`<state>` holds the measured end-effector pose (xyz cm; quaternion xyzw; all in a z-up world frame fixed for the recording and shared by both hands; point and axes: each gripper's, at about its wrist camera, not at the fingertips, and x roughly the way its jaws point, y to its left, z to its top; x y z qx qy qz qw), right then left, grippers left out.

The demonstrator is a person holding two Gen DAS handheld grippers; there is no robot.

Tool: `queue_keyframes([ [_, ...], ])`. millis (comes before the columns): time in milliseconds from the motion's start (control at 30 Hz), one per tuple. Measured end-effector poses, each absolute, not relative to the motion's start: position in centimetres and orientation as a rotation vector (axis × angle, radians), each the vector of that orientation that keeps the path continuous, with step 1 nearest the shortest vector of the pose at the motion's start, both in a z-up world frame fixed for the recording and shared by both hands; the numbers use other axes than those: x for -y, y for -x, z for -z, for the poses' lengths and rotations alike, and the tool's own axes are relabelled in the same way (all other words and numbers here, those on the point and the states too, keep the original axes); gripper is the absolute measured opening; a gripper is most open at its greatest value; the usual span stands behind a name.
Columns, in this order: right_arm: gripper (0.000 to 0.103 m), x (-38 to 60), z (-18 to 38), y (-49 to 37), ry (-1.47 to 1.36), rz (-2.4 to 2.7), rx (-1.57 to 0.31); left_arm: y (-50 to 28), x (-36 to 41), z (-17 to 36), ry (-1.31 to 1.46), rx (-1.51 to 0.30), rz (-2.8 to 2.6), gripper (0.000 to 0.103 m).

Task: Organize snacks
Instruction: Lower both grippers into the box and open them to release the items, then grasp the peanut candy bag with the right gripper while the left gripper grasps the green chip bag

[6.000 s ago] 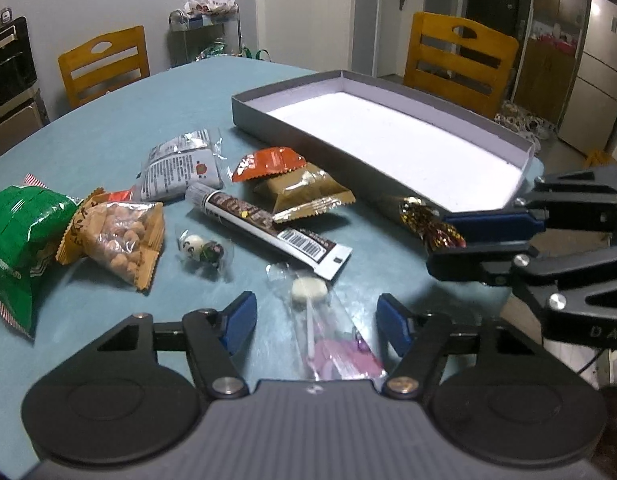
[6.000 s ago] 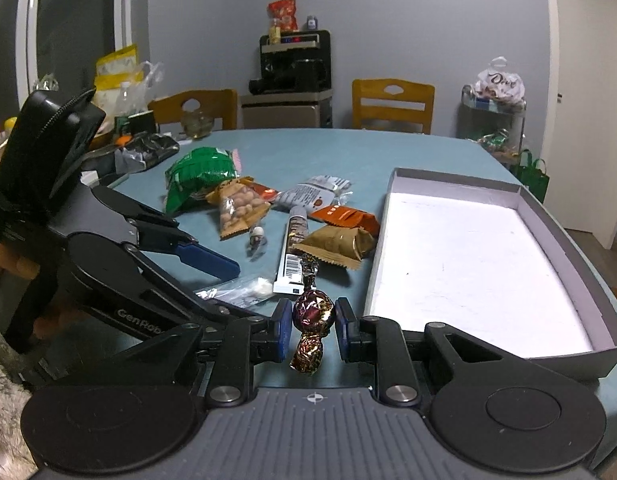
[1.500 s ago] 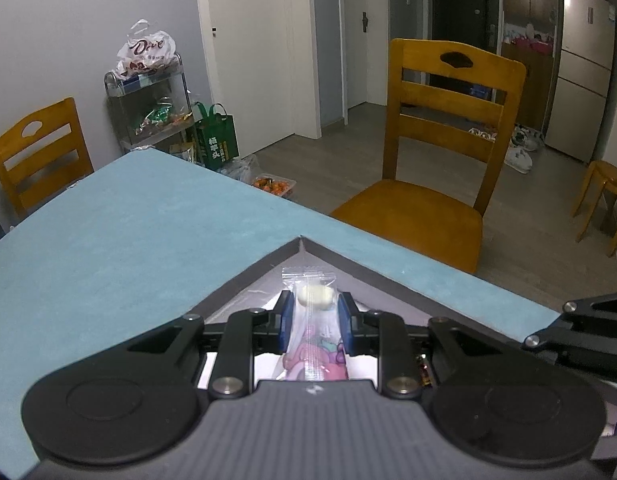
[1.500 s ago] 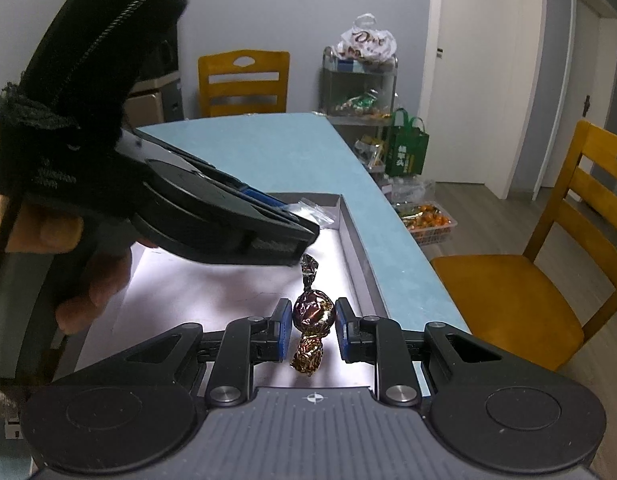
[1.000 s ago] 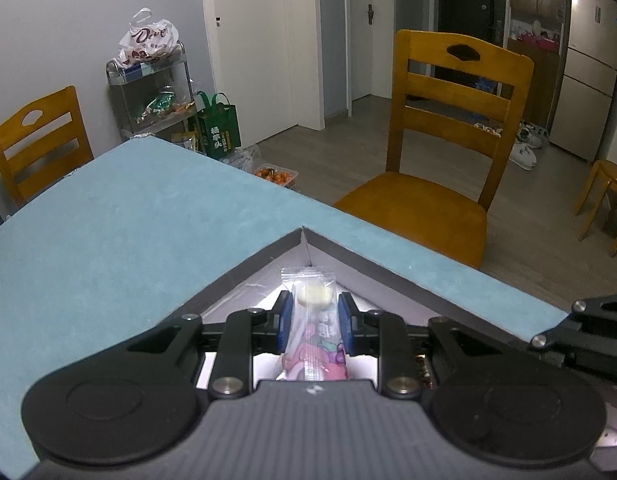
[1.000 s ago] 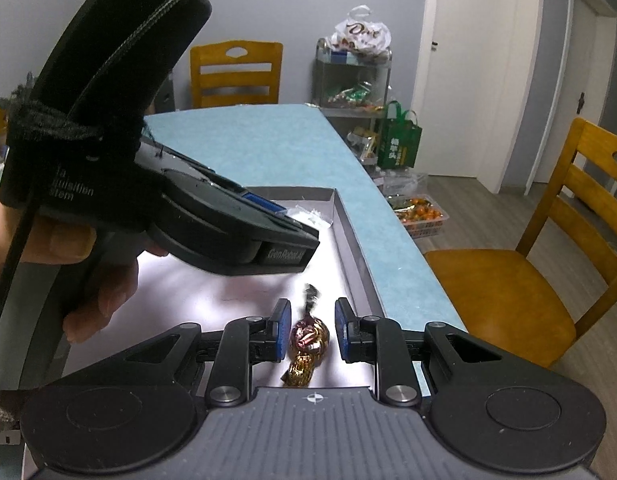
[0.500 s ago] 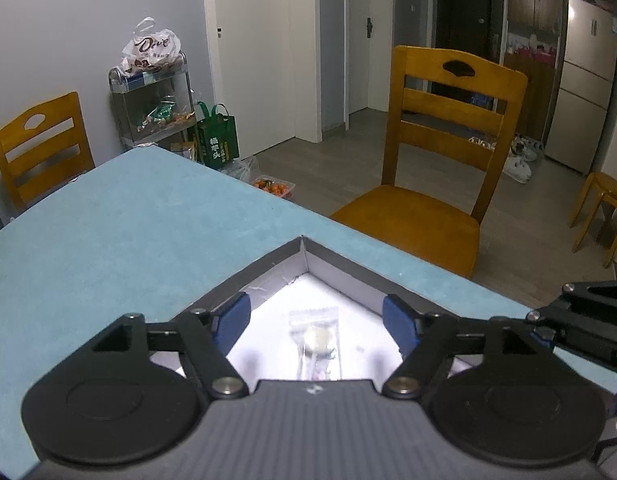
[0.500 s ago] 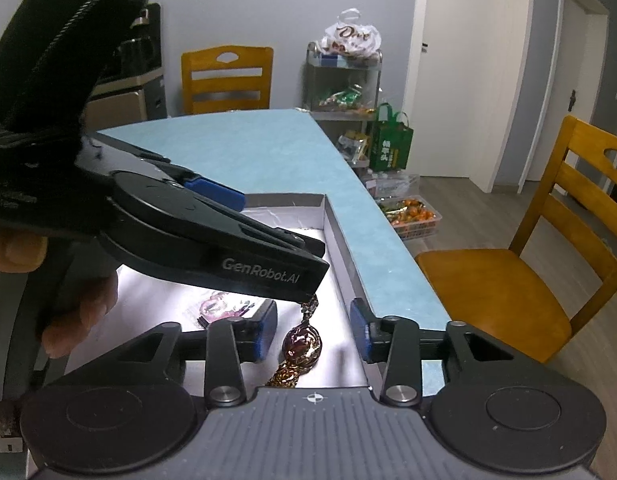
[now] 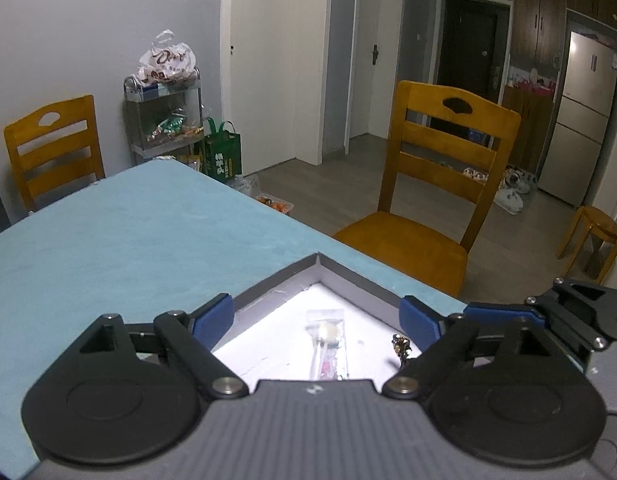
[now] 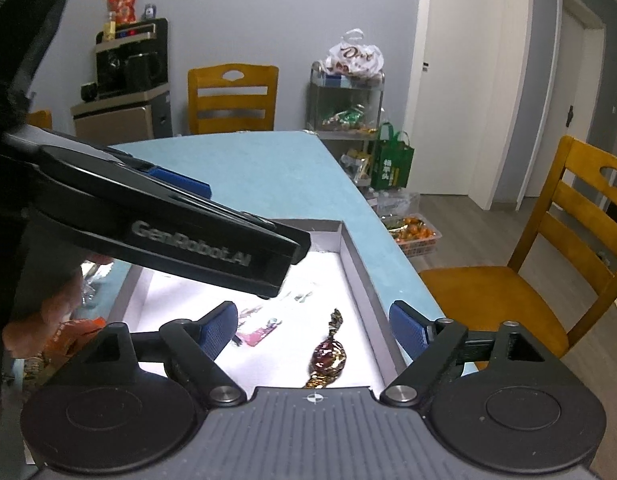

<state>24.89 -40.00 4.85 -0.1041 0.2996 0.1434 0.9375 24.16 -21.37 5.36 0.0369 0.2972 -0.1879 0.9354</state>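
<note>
Our left claw [image 9: 318, 314] and right claw [image 10: 314, 322] have just opened wide; lollipop [image 9: 326, 340] and candy [image 10: 326, 356] lie loose in the tray [image 10: 360, 276] below them.

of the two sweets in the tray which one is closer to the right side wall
The foil-wrapped dark red and gold candy, lying close beside the grey tray's right wall. The lollipop in its clear wrapper lies farther left, nearer the tray's middle.
</note>
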Motion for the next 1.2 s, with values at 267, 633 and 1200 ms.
queue_keyframes([
  [267, 0.089, 38.4, -5.6, -23.4, 0.242, -0.298, -0.584, -20.4, 17.5, -7.4, -0.056, -0.565, 0.379, 0.094],
  [633, 0.090, 34.7, -6.6, -21.3, 0.288, -0.314, -0.560, -14.7, 10.8, -9.2, -0.022, -0.533, 0.351, 0.096],
  [1200, 0.092, 30.2, -7.8, -19.2, 0.331, -0.406, -0.523, -6.1, 1.6, -9.7, -0.037, -0.506, 0.220, 0.097],
])
